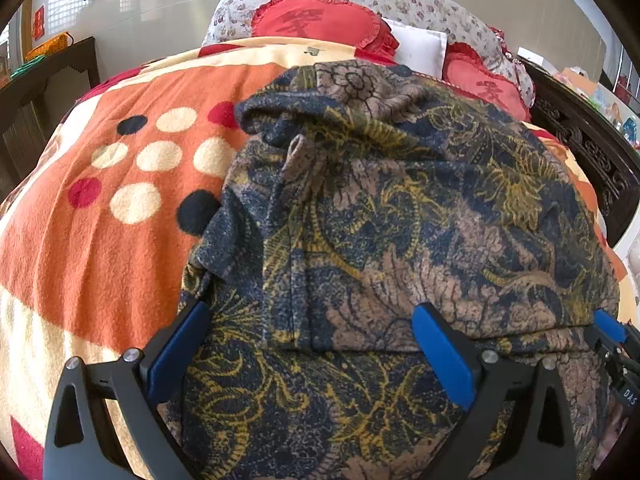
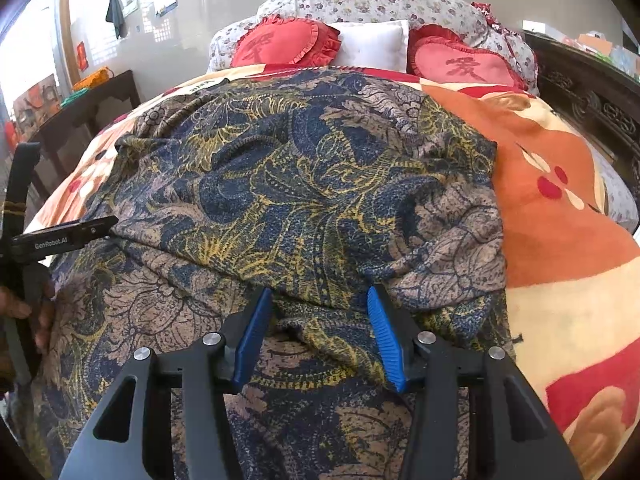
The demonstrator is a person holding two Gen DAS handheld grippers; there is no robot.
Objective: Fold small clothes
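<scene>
A dark blue, tan and yellow patterned garment [image 1: 400,208] lies on the bed, partly folded over itself; it also fills the right wrist view [image 2: 280,184]. My left gripper [image 1: 312,320] is open, its blue pads wide apart over the near left part of the garment, at the folded layer's edge. My right gripper [image 2: 318,300] is open, its blue fingers either side of a fold ridge at the garment's near right. The right gripper shows at the left wrist view's right edge [image 1: 612,328], and the left gripper at the right wrist view's left edge [image 2: 64,236].
An orange, cream and red dotted blanket [image 1: 100,220] covers the bed. Red heart cushions [image 2: 280,44] and a white pillow [image 2: 372,44] sit at the head. A dark carved bed frame [image 2: 592,108] runs along the right; a dark table [image 2: 96,100] stands left.
</scene>
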